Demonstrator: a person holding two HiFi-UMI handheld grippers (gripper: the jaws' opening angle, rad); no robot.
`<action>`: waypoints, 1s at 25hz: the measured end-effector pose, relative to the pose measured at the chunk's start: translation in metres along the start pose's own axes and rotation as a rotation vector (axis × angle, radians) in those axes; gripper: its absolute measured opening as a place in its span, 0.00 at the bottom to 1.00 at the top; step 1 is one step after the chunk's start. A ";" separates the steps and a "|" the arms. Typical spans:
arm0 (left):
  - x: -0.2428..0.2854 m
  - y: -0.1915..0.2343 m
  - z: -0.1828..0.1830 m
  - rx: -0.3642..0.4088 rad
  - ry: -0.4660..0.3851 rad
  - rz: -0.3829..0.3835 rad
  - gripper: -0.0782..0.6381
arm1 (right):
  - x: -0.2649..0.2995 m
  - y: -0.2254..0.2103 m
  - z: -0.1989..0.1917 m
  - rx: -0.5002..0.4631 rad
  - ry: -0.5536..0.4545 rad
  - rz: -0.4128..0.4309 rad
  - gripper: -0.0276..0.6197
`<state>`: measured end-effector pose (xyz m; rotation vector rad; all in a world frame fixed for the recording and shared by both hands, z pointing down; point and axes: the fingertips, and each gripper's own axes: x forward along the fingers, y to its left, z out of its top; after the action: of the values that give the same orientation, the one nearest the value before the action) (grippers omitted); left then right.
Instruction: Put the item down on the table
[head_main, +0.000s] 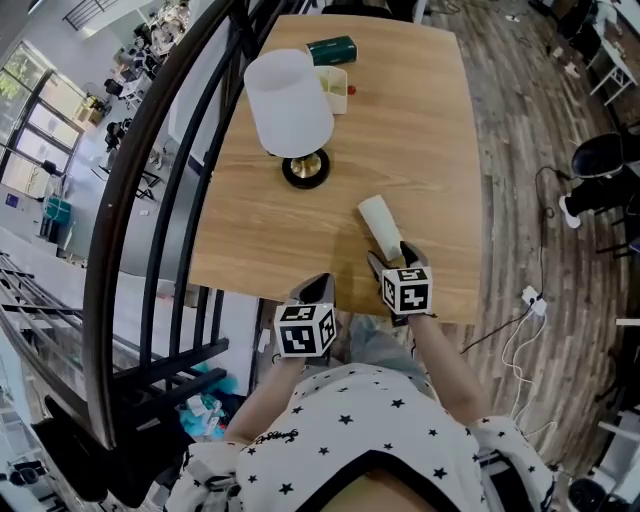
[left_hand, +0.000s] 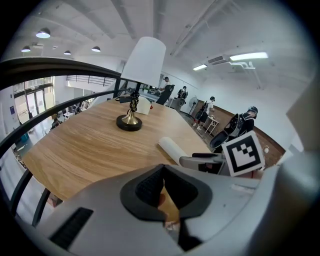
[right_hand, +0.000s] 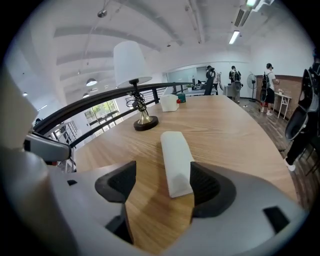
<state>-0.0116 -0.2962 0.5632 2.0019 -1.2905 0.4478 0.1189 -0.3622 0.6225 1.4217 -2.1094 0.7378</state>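
Observation:
The item, a white oblong roll (head_main: 380, 226), lies flat on the wooden table (head_main: 430, 130) near its front edge. My right gripper (head_main: 392, 257) is open around the roll's near end. In the right gripper view the roll (right_hand: 176, 160) rests on the wood close beside the right pad (right_hand: 206, 184), with a wide gap to the left pad, and my right gripper (right_hand: 162, 184) is not lifting it. My left gripper (head_main: 318, 291) hovers at the table's front edge, left of the roll, shut with nothing in it (left_hand: 162, 186). The left gripper view shows the roll (left_hand: 172, 149) ahead to the right.
A lamp with a white shade (head_main: 290, 108) and a round dark base (head_main: 305, 169) stands mid-table. A green box (head_main: 331, 49) and a white container (head_main: 336, 88) sit at the far end. A dark curved railing (head_main: 150, 170) runs along the table's left side.

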 end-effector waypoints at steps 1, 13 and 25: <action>-0.005 -0.001 -0.005 0.005 0.002 -0.007 0.13 | -0.007 0.006 -0.002 0.010 -0.015 0.004 0.55; -0.065 0.006 -0.051 0.037 -0.011 -0.050 0.13 | -0.092 0.080 -0.009 0.019 -0.197 -0.008 0.05; -0.132 0.024 -0.097 0.014 -0.056 -0.032 0.13 | -0.168 0.143 -0.037 0.005 -0.296 0.016 0.04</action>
<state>-0.0836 -0.1472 0.5576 2.0571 -1.2905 0.3897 0.0457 -0.1801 0.5162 1.6010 -2.3418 0.5667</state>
